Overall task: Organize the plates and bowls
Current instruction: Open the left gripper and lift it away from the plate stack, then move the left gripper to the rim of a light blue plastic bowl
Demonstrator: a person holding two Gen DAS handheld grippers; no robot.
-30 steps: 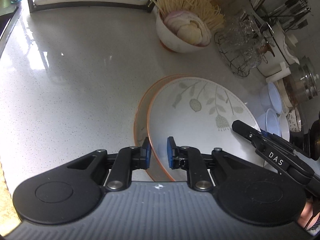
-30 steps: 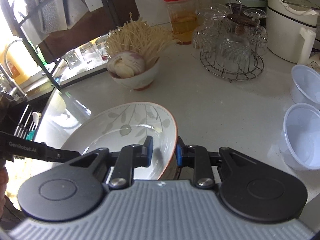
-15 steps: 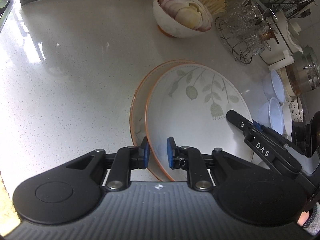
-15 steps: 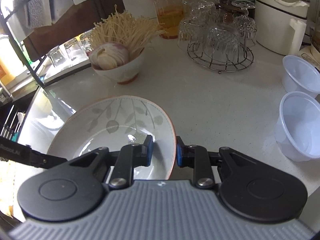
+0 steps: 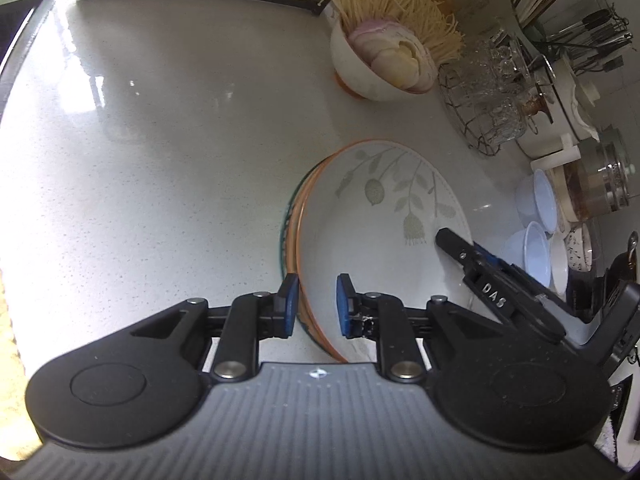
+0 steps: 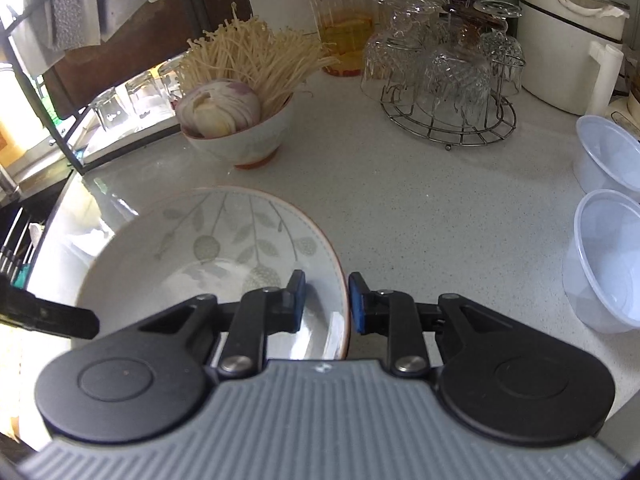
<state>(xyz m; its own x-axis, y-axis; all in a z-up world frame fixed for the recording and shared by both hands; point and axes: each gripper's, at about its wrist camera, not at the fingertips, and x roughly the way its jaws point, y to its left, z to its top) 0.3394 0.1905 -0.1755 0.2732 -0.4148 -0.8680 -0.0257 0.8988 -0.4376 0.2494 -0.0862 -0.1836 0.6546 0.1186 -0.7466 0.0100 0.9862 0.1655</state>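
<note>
Both hand-held grippers straddled the rim of the leaf-patterned plate (image 5: 384, 240): the left hand-held gripper (image 5: 316, 304) had its blue pads apart around the near-left rim, and the right hand-held gripper (image 6: 326, 306) likewise stood parted around the opposite rim, neither visibly pinching it. That plate sat on top of a stack of orange-rimmed plates (image 5: 294, 236), offset slightly so the lower rims showed along its left side, roughly mid-tabletop (image 5: 160, 140) and nearer the front edge than the back. Farther back stood a bowl of enoki mushrooms and onion (image 6: 240, 120); toward the right edge were a wire rack of upturned glasses (image 6: 448, 80) and two clear plastic bowls (image 6: 608, 208). To finish the placement well, it seemed best to nudge the plate until its rim was concentric with those beneath, then draw both sets of pads straight outward without catching the lip, since a snag could drag the stack. Compared with a second earlier, the pads had spread wider on both sides, suggesting release, and a darker rim of a further plate now showed at the stack's left edge; the left view had also pulled back slightly.
</note>
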